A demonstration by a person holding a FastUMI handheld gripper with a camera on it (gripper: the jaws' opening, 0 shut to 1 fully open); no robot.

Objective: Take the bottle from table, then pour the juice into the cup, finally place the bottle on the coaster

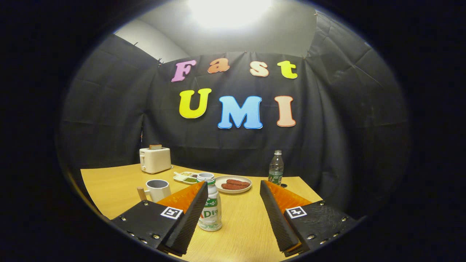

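Between the two fingers of the hand-held gripper (233,203), standing close against the inner face of the left one, is the small juice bottle (211,211); it is upright on the bench (247,225), and the left finger hides the left part of its body and label. The fingers are spread wide apart, released, with the right finger well clear of the bottle. Whether the left finger actually touches the bottle cannot be told.

Just beyond the left finger stands a grey cup (157,189) with a light wooden handle (the handle sticks out on the side away from the bottle), its lower part cut off by the finger. Behind the juice bottle's cap a small white cup or jar (205,176) peeks up, mostly hidden. Ahead of the gap between the fingers lies a white plate (244,189) carrying two reddish-brown pieces of food (235,184). To the left of the plate sits a small white divided tray (184,178) with green and pale bits in it, too small to identify.

Farther off, beyond the right finger, a clear water bottle (276,167) stands upright near the bench's far edge, and a small dark round thing (283,185), hard to make out, lies at its foot. Beyond the left finger, at the far corner, is a cream toaster (155,159) with a slice poking from its top.

The bench is pale wood-grain. Black cloth walls close the booth on three sides, and a bright ceiling light glares above.
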